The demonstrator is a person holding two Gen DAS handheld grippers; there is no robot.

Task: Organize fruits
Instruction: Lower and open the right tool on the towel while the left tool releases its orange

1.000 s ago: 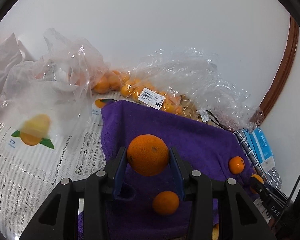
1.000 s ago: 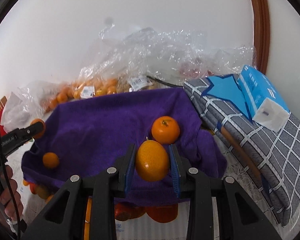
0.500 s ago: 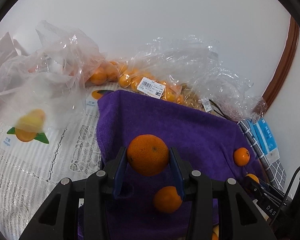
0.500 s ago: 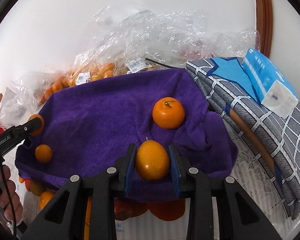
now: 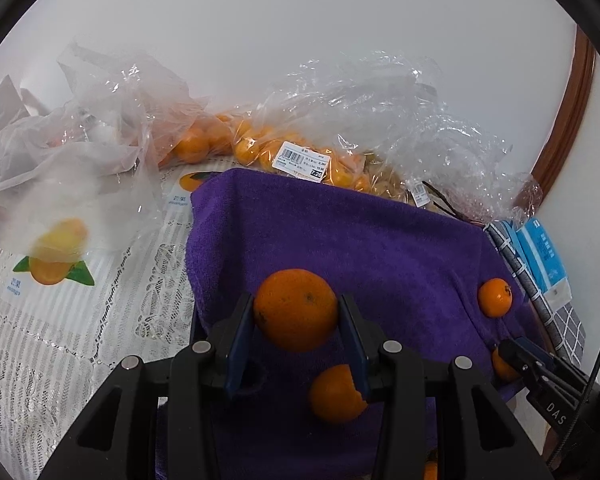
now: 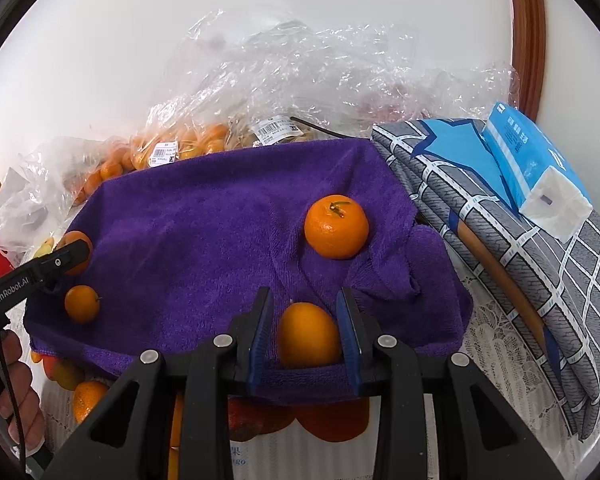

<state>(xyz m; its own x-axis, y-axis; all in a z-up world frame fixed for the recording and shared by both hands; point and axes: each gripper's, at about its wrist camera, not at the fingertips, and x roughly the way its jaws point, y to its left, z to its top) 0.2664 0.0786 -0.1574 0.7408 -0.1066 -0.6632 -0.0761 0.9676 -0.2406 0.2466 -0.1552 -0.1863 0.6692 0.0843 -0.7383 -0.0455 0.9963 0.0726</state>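
Observation:
My left gripper (image 5: 296,314) is shut on a large orange (image 5: 295,309) and holds it above the near left part of a purple towel (image 5: 360,240). A small orange (image 5: 334,394) lies on the towel just below it. My right gripper (image 6: 305,334) has its jaws apart around a yellowish orange fruit (image 6: 308,335) that rests on the towel's (image 6: 220,232) near edge; a gap shows on its left side. A stemmed mandarin (image 6: 336,227) lies on the towel further back, and a small orange (image 6: 82,303) lies at its left edge.
Clear plastic bags of small oranges (image 5: 260,148) lie along the white wall behind the towel. A grey checked cloth (image 6: 540,280) with a blue tissue pack (image 6: 536,176) lies to the right. More fruit (image 6: 328,420) lies under the towel's front edge. A lace tablecloth (image 5: 60,340) spreads to the left.
My right gripper's jaws have opened from around the yellowish orange fruit, which now rests lower on the towel. My left gripper has drifted a little with its orange still held.

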